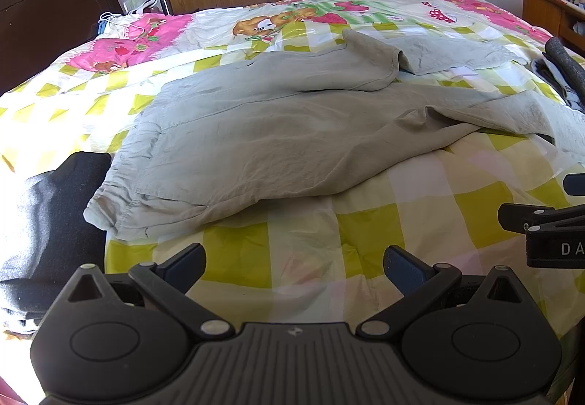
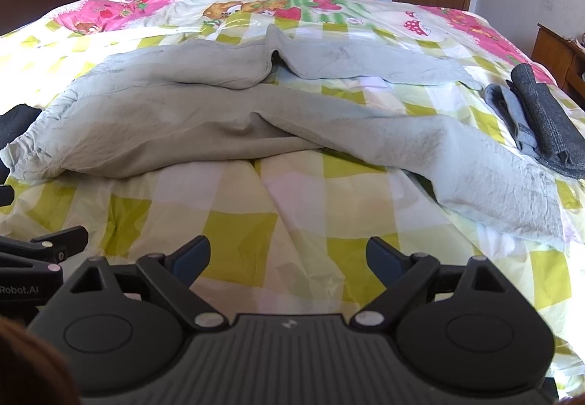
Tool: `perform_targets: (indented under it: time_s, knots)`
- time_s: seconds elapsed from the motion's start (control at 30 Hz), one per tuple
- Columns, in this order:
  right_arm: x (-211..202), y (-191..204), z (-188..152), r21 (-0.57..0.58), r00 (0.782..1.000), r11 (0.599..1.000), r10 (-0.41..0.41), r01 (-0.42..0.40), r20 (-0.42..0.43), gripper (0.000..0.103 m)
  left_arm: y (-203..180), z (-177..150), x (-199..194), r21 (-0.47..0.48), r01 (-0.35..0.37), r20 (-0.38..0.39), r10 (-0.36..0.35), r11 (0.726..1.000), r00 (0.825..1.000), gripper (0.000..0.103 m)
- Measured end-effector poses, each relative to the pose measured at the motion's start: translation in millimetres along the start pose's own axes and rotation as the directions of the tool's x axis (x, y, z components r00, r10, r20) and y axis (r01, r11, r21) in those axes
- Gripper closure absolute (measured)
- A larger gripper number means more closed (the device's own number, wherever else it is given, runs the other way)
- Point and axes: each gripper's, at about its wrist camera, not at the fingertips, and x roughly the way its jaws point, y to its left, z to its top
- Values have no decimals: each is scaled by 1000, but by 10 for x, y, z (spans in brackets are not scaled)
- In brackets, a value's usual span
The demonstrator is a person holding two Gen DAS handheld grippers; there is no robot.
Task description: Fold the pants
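both grippers hover over the checked bedspread, the left gripper and right gripper with fingers spread and empty. beyond them the grey pants lie rumpled across the bed, waistband left, legs right. black cloth touches the waistband; folded dark clothes sit by the leg ends

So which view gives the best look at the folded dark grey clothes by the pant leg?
The right wrist view: the folded dark grey clothes lie whole on the bedspread, beside the grey pants leg end. The left wrist view catches only a sliver at its right edge.
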Motion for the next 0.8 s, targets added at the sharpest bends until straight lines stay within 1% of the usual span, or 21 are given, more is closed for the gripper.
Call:
perform_targets:
  time_s: [0.8]
  knots:
    - [5, 45, -13, -15, 1000, 1000, 8, -9, -13, 12, -26, 4, -4, 8, 4, -1, -4, 1000, 1000, 0]
